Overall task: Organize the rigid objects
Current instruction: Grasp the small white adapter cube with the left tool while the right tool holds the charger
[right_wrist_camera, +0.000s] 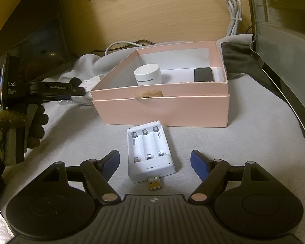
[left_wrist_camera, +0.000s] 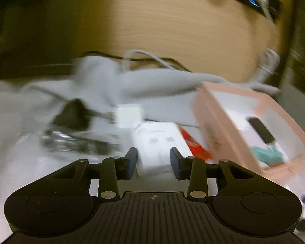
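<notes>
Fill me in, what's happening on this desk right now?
A person with a two-finger gripper in each hand is sorting small items into an open pink cardboard box on grey cloth. The right gripper hovers open around a white USB battery charger, not gripping it. The left gripper is open over a white packet beside the box. A white round jar and a black block are already inside.
</notes>
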Available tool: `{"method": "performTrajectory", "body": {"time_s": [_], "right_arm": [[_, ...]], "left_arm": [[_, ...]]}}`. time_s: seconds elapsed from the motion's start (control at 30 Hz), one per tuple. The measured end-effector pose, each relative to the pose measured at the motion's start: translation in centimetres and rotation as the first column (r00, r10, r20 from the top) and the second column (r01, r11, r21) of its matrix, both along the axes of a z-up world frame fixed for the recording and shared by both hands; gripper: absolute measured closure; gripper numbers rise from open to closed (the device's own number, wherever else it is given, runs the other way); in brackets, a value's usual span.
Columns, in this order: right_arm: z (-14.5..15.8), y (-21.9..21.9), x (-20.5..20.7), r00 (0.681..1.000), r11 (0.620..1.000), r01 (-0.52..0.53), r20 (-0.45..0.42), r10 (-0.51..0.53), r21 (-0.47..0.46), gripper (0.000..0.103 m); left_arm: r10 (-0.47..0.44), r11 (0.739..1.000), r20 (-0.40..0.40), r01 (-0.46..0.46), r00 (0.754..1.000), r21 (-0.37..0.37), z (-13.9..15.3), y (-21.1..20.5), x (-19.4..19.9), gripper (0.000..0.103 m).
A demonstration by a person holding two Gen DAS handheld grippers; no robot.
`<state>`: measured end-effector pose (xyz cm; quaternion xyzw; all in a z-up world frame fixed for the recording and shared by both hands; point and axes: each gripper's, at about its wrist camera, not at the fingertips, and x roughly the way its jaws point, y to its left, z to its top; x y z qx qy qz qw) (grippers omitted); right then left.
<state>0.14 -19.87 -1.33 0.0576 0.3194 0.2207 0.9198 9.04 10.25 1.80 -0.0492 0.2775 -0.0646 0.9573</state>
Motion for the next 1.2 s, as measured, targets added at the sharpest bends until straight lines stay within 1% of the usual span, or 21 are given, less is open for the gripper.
{"method": "performTrajectory", "body": {"time_s": [0.03, 0.1, 0.2, 0.23, 0.3, 0.33, 0.4, 0.47, 0.5, 0.57, 0.63, 0.7, 0.73, 0.8, 0.83, 0.9, 0.93, 1.0, 1.1, 1.13, 1.2], "right_arm": [[0.0, 0.0, 0.0, 1.000, 1.000, 0.000, 0.000, 0.000, 0.000, 0.026], [0.0, 0.0, 0.0, 1.000, 1.000, 0.000, 0.000, 0.000, 0.000, 0.025], [0.0, 0.0, 0.0, 1.000, 1.000, -0.001, 0.000, 0.001, 0.001, 0.025], [0.0, 0.0, 0.0, 1.000, 1.000, -0.001, 0.000, 0.001, 0.001, 0.025], [0.0, 0.0, 0.0, 1.000, 1.000, -0.002, 0.000, 0.002, 0.001, 0.025], [0.0, 0.0, 0.0, 1.000, 1.000, -0.002, 0.000, 0.002, 0.000, 0.025], [0.0, 0.1, 0.0, 1.000, 1.000, -0.006, -0.001, 0.006, 0.000, 0.023], [0.0, 0.2, 0.0, 1.000, 1.000, -0.010, -0.001, 0.010, -0.002, 0.022], [-0.1, 0.2, 0.0, 1.000, 1.000, -0.012, -0.001, 0.012, -0.002, 0.022], [-0.1, 0.3, 0.0, 1.000, 1.000, -0.012, -0.001, 0.012, -0.001, 0.022], [-0.1, 0.2, 0.0, 1.000, 1.000, -0.014, -0.001, 0.014, 0.000, 0.022], [-0.2, 0.2, 0.0, 1.000, 1.000, -0.014, -0.001, 0.014, 0.000, 0.022], [-0.2, 0.2, 0.0, 1.000, 1.000, -0.014, -0.001, 0.014, 0.000, 0.022], [-0.2, 0.2, 0.0, 1.000, 1.000, -0.013, -0.001, 0.013, 0.001, 0.022], [-0.2, 0.1, 0.0, 1.000, 1.000, -0.014, -0.001, 0.014, 0.002, 0.022], [-0.2, 0.2, 0.1, 1.000, 1.000, -0.018, -0.002, 0.018, 0.003, 0.020], [-0.3, 0.2, 0.1, 1.000, 1.000, -0.022, -0.002, 0.022, 0.002, 0.020], [-0.3, 0.3, 0.2, 1.000, 1.000, -0.029, -0.003, 0.029, 0.001, 0.017], [-0.3, 0.5, 0.2, 0.999, 0.999, -0.036, -0.004, 0.036, -0.005, 0.016], [-0.3, 0.5, 0.1, 0.999, 0.999, -0.036, -0.004, 0.036, -0.007, 0.016], [-0.3, 0.4, 0.2, 0.999, 0.999, -0.037, -0.004, 0.037, -0.006, 0.016]], "left_arm": [[-0.015, 1.000, 0.005, 0.015, 1.000, 0.011, -0.1, -0.6, 0.0, 0.063], [-0.006, 0.999, 0.018, 0.006, 1.000, 0.031, -0.2, -1.3, 0.2, 0.063], [0.063, 0.998, 0.001, -0.063, 0.998, -0.015, -0.4, -0.6, 1.2, 0.061], [0.096, 0.995, 0.000, -0.096, 0.995, -0.028, -0.4, -0.1, 1.4, 0.062], [0.127, 0.991, 0.002, -0.127, 0.992, -0.043, -0.3, 0.8, 1.6, 0.064], [0.127, 0.990, -0.005, -0.127, 0.992, -0.058, -0.4, 1.2, 1.8, 0.064], [0.103, 0.986, -0.029, -0.105, 0.994, -0.128, -0.6, 1.9, 2.3, 0.064], [0.053, 0.978, -0.054, -0.062, 0.997, -0.198, -0.8, 2.2, 2.7, 0.064], [0.038, 0.976, -0.061, -0.050, 0.997, -0.213, -0.9, 2.0, 2.9, 0.058], [0.029, 0.981, -0.048, -0.037, 0.998, -0.188, -0.9, 1.3, 3.2, 0.054], [0.020, 0.986, -0.043, -0.027, 0.999, -0.162, -0.9, 0.8, 3.6, 0.049], [0.014, 0.990, -0.048, -0.021, 0.999, -0.140, -0.7, 0.6, 3.8, 0.050], [0.007, 0.992, -0.045, -0.013, 0.999, -0.128, -0.4, 0.6, 3.5, 0.054], [-0.015, 0.995, 0.013, 0.017, 1.000, -0.099, 0.7, 1.0, 2.4, 0.054], [-0.014, 0.997, 0.043, 0.017, 0.999, -0.071, 1.2, 1.5, 1.7, 0.053], [0.029, 1.000, 0.071, -0.028, 0.997, -0.013, 1.7, 2.5, 1.3, 0.054], [0.059, 0.998, 0.070, -0.059, 0.996, 0.000, 1.7, 3.2, 1.5, 0.055], [0.087, 0.996, 0.048, -0.087, 0.995, -0.002, 1.6, 4.5, 2.5, 0.055], [0.043, 0.999, 0.028, -0.043, 0.999, 0.007, 1.4, 4.6, 4.9, 0.055], [0.042, 0.999, 0.023, -0.042, 0.999, 0.001, 1.3, 4.6, 5.9, 0.054], [0.087, 0.996, 0.021, -0.087, 0.996, -0.012, 1.2, 4.7, 7.7, 0.055]]}}
